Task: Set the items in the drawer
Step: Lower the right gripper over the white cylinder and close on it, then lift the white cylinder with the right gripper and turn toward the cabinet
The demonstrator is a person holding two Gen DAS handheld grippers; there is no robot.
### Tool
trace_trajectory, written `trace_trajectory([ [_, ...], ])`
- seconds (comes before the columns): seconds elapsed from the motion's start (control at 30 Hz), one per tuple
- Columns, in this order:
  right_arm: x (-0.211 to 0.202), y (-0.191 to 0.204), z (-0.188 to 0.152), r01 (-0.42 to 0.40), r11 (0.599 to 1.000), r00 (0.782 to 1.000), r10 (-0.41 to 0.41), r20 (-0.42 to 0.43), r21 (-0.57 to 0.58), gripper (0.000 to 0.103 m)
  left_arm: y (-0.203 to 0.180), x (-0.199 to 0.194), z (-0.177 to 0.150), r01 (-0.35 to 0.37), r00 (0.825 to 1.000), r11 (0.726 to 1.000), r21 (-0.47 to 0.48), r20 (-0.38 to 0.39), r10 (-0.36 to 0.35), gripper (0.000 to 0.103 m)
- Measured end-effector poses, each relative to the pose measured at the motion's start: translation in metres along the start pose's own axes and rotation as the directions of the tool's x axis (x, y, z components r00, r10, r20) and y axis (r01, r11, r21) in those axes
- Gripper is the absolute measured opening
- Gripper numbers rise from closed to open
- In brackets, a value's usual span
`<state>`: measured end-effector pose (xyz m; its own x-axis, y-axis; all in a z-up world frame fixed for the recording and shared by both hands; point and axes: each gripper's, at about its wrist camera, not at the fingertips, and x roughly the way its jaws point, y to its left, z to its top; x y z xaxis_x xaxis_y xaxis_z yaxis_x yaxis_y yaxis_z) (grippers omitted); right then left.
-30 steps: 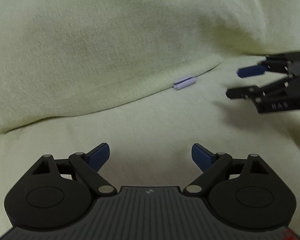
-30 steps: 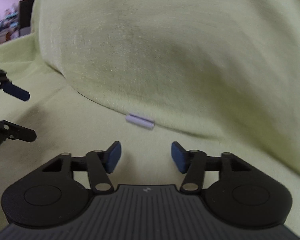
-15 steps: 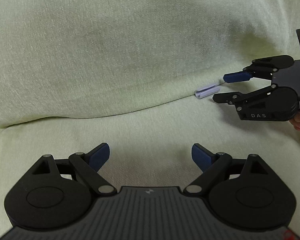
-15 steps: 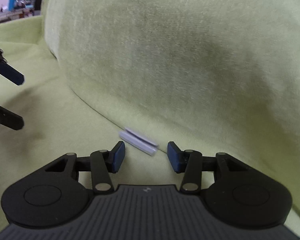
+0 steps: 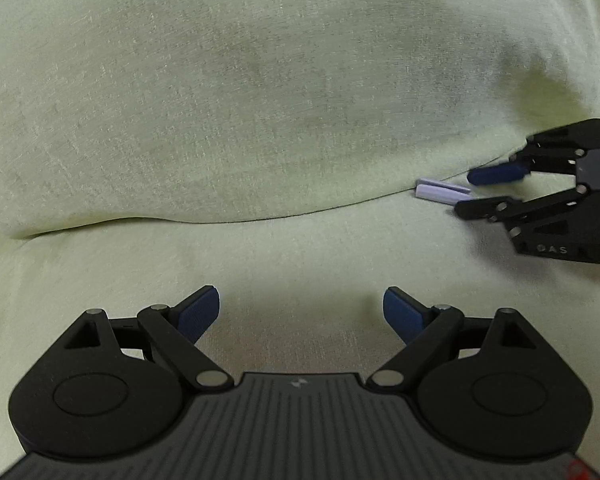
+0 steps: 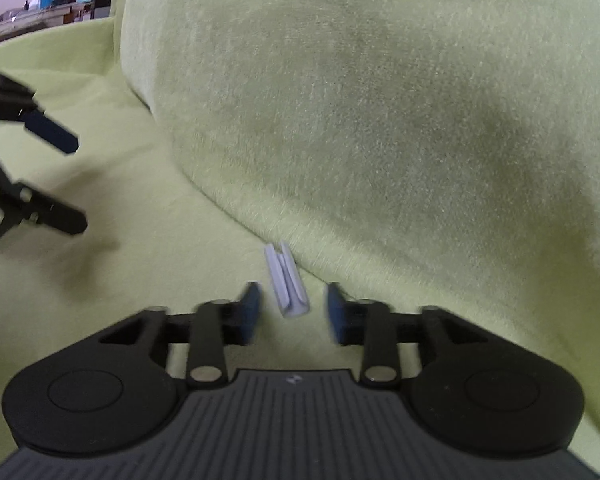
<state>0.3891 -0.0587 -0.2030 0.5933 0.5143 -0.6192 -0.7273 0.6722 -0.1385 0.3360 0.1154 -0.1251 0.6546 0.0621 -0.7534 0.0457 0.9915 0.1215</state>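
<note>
Pale purple clip [image 6: 286,280] lies just ahead of our right tongs [image 6: 293,308], pointing away, probably untouched between parted pads. Left tongs [image 5: 301,312] gape empty, well apart.

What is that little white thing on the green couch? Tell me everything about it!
The little white thing is a small, pale lilac-white piece, long and narrow, with two raised side walls and a groove down its middle; it looks like plastic. It lies flat on the green seat cushion, right at the seam under the back cushion. The right gripper is open, with one blue finger on each side of it, apparently not yet touching.
</note>
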Motion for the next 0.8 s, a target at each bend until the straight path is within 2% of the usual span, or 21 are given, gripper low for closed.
trace_trajectory([
  [0.1,0.008,-0.001,0.003,-0.004,1.0,1.0,0.004,-0.007,0.027,0.032,-0.002,-0.001,-0.001,0.006,1.0,1.0,0.003,-0.002,-0.006,0.091],
  [0.13,0.007,-0.002,0.002,-0.021,0.998,1.0,0.022,-0.008,0.052,0.019,-0.003,-0.002,-0.001,0.009,1.0,1.0,0.003,-0.004,-0.009,0.091],
  [0.17,0.005,0.0,0.001,-0.025,0.998,1.0,0.025,-0.009,0.064,0.013,-0.003,-0.004,-0.002,0.013,1.0,1.0,0.002,-0.005,-0.013,0.091],
  [0.3,-0.014,0.014,-0.009,0.004,0.995,1.0,-0.002,-0.015,0.1,0.014,-0.005,-0.012,-0.005,0.024,1.0,1.0,-0.003,-0.008,-0.024,0.091],
  [0.43,-0.049,0.03,-0.029,-0.002,0.984,1.0,0.006,-0.021,0.18,0.014,-0.009,-0.025,-0.012,0.044,0.999,0.999,-0.012,-0.017,-0.044,0.091],
  [0.6,-0.108,0.059,-0.066,-0.031,0.942,0.999,0.04,-0.02,0.335,0.014,-0.022,-0.047,-0.03,0.074,0.996,0.997,-0.001,-0.047,-0.074,0.091],
  [0.8,-0.156,0.099,-0.099,-0.059,0.906,0.996,0.081,-0.035,0.419,0.014,-0.042,-0.077,-0.061,0.122,0.987,0.993,-0.008,-0.102,-0.122,0.091],
])
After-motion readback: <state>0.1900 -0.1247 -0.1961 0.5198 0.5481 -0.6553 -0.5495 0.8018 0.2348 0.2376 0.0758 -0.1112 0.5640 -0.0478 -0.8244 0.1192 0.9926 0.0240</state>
